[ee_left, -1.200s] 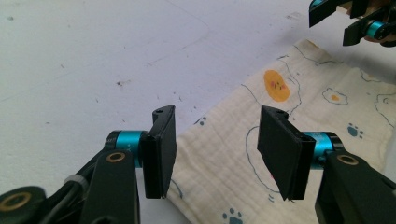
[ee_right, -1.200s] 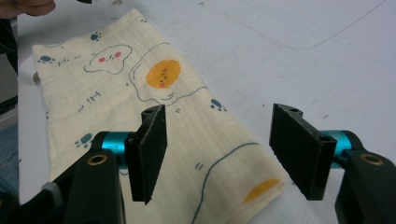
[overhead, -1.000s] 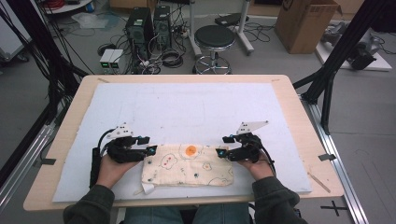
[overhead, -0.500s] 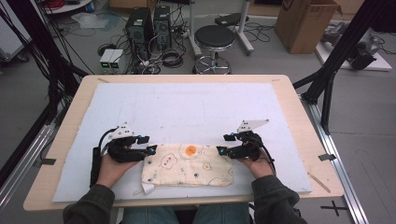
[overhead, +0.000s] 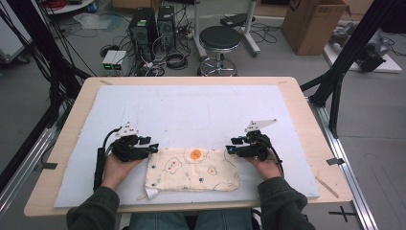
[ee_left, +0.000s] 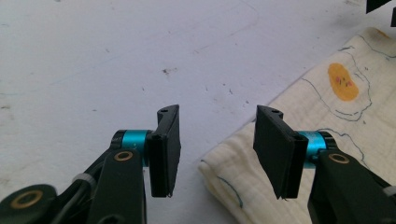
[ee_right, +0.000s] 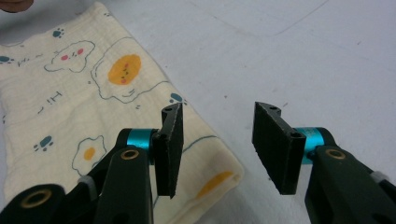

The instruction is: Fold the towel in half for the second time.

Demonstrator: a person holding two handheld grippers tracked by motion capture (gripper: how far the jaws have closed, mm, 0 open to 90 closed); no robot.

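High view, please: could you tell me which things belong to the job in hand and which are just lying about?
In the job:
- printed cloth
- left claw, jaws just closing, open at the cloth's corner
- right claw, likewise

Lying about:
- stool
- cardboard box
- computer towers

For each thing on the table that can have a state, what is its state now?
Cloth: folded into a flat rectangle on the white mat, printed side up.
Left tongs: open, have just been closing; a cloth corner lies between the jaws, not pressed.
Right tongs: open, have just been closing; a cloth corner lies between the jaws, not pressed.
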